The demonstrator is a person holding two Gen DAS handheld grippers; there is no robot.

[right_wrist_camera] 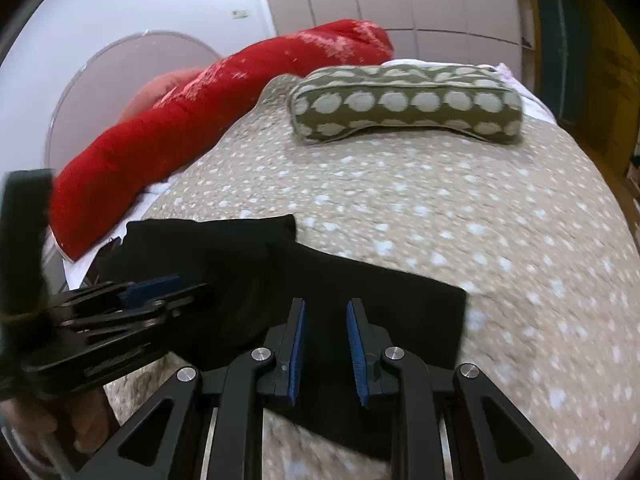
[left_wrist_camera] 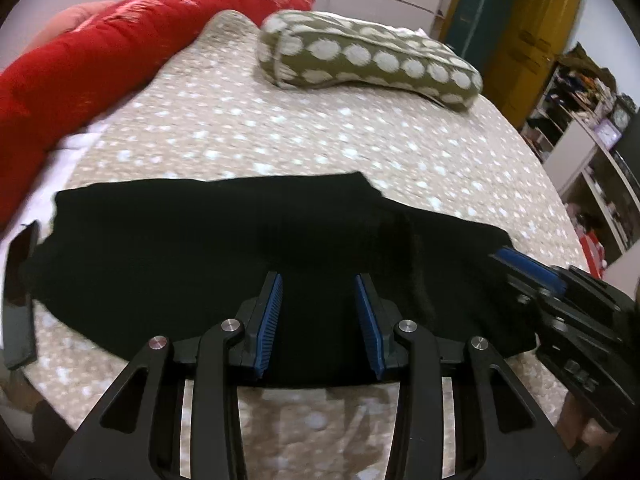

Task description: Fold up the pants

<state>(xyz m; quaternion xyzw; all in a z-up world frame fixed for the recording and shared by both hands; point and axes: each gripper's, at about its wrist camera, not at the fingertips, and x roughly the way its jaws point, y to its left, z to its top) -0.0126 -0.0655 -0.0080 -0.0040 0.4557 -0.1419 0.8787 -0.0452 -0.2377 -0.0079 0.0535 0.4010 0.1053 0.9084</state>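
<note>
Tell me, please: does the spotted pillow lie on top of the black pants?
No, the spotted pillow lies apart from the black pants, farther up the bed.

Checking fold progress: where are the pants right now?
The black pants lie on the dotted bedspread at its near edge, under both open grippers, left and right.

Your left gripper (left_wrist_camera: 319,326): matte black linkage arms w/ triangular cutouts, round silver pivot pins at each joint, blue ribbed pads (left_wrist_camera: 269,326) on the inner finger faces. Your right gripper (right_wrist_camera: 326,350): same build, black arms, silver pins, blue ribbed pads (right_wrist_camera: 297,352). In the right wrist view, at approx 8 o'clock, bare skin of your left hand (right_wrist_camera: 86,420) shows under the other tool's black body.
</note>
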